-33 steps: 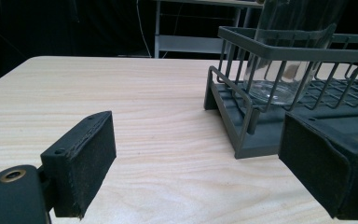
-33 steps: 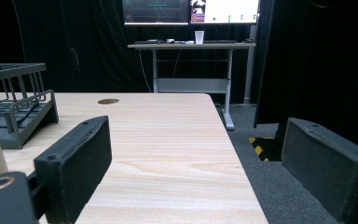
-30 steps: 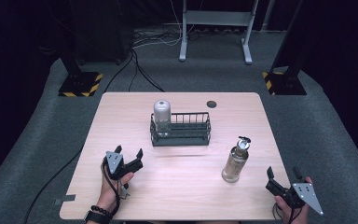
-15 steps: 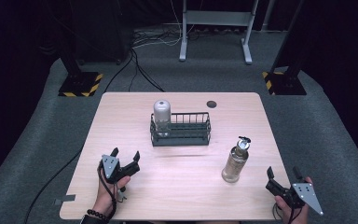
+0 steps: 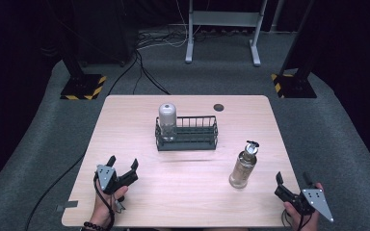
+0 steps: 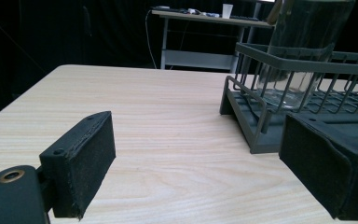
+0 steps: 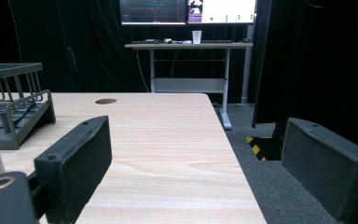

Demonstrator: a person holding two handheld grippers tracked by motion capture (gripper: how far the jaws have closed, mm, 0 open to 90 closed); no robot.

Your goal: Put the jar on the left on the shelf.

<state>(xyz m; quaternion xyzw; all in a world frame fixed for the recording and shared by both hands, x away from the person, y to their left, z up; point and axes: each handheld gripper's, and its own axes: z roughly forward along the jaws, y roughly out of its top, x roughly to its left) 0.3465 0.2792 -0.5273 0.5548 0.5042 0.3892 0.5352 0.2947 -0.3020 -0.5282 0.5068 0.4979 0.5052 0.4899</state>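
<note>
A dark wire basket (image 5: 192, 137) stands mid-table with a clear bottle (image 5: 167, 120) upright in its left end; the basket (image 6: 303, 88) and the bottle (image 6: 303, 51) loom near in the left gripper view. An amber pump bottle (image 5: 244, 166) stands on the table to the right of the basket. My left gripper (image 5: 123, 164) rests near the front left of the table, open, with nothing between its pads (image 6: 81, 163). My right gripper (image 5: 292, 179) sits at the front right corner, open and empty, just right of the pump bottle.
A small dark round disc (image 5: 218, 107) lies near the table's far edge. Beyond the table are cables, a metal stand (image 5: 221, 29) and hazard-striped bases (image 5: 82, 89). In the right gripper view, a desk (image 7: 191, 46) with screens stands behind.
My left gripper has slid along the front of the table toward the right. The right gripper and both bottles have stayed put.
</note>
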